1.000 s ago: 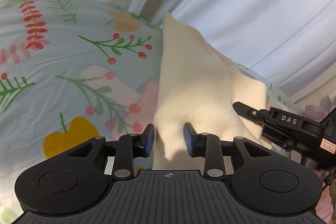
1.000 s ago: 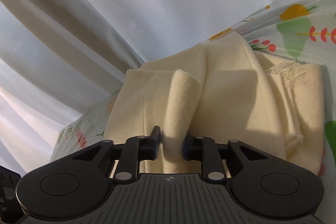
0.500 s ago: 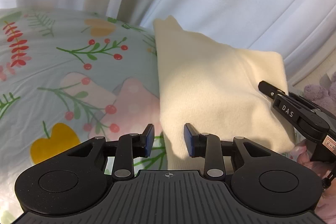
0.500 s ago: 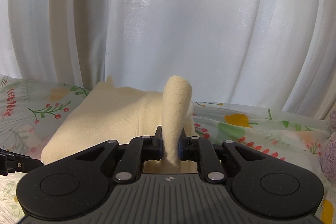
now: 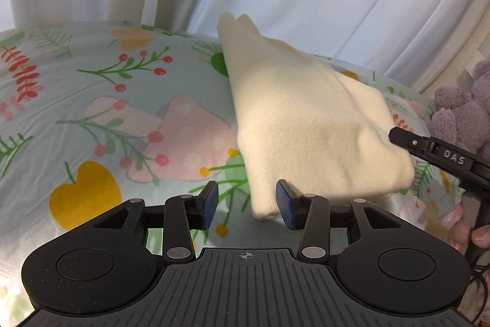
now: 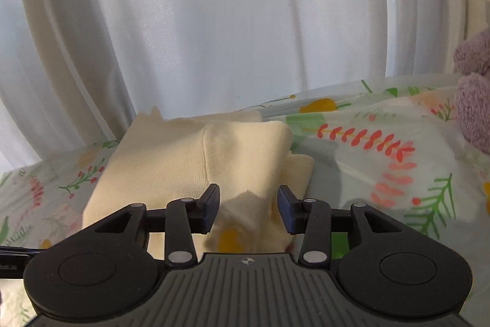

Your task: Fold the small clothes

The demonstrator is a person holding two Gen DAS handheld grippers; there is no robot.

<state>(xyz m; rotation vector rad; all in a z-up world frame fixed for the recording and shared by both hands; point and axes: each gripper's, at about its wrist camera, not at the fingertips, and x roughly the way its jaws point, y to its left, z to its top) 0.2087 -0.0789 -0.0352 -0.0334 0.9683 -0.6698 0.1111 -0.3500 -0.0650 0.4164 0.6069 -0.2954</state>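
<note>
Cream garment lies folded on the bed sheet, filling the middle and right of my left view and the lower left centre of my right view. My left claw tilts down toward its near corner; its jaws have just been opening, and that corner sits between the blue pads without being squeezed. My right claw points down less steeply at the other side of the bundle; its jaws have just been opening too, and a loose flap of the cloth lies between them, unpinched. In my left view the black tip of that right claw shows at the right edge, touching the garment's side.

The cloth is a soft, fine-ribbed knit, stacked in several layers with rounded folded edges, and one corner points toward the upper middle of the left frame. The sheet is smooth, pale blue, and printed with berries, leaves, mushrooms and a yellow apple. White pleated curtains hang behind the bed. A fuzzy purple plush toy sits at the right edge, near the garment but apart from it.
</note>
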